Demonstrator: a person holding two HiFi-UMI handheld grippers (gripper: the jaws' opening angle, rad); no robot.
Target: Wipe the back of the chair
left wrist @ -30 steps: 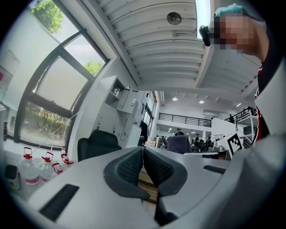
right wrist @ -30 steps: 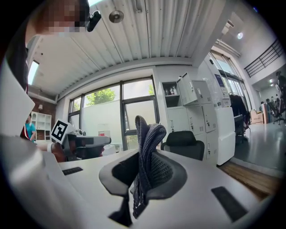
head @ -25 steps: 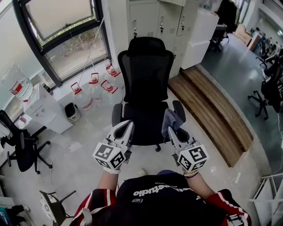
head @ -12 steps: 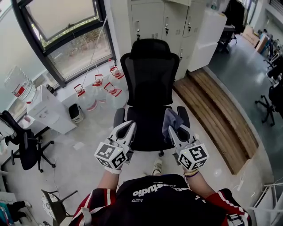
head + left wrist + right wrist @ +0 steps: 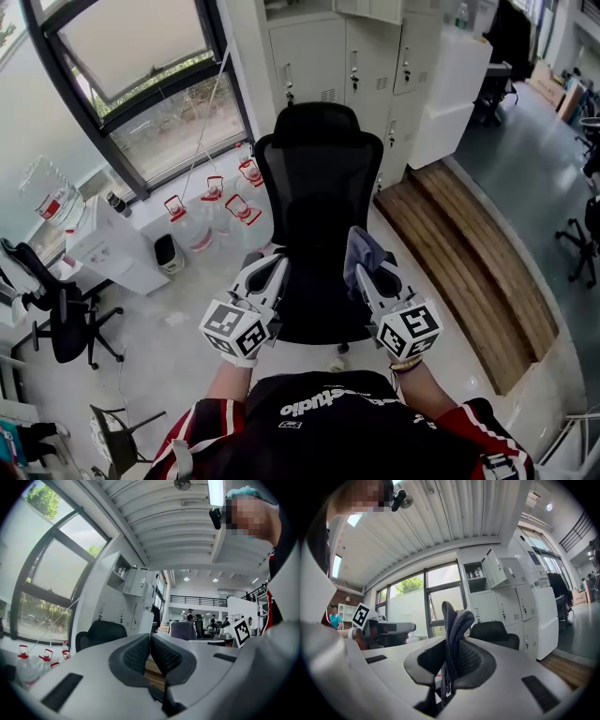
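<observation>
A black mesh office chair (image 5: 319,187) stands in front of me with its seat toward me; its headrest shows in the left gripper view (image 5: 101,632) and the right gripper view (image 5: 494,633). My right gripper (image 5: 364,270) is shut on a grey-blue cloth (image 5: 362,251), which sticks up between the pads (image 5: 454,637), over the chair's right armrest. My left gripper (image 5: 266,272) hovers over the seat's left side, shut and holding nothing (image 5: 150,651).
Grey lockers (image 5: 347,56) stand behind the chair. Water jugs (image 5: 211,211) and a white dispenser (image 5: 108,248) line the window wall at left. A wooden step (image 5: 469,253) runs at right. Another black chair (image 5: 56,309) stands at far left.
The view has drawn nearer to the chair, which sits lower and larger in frame. Both grippers keep their pose, the right one still holding the cloth.
</observation>
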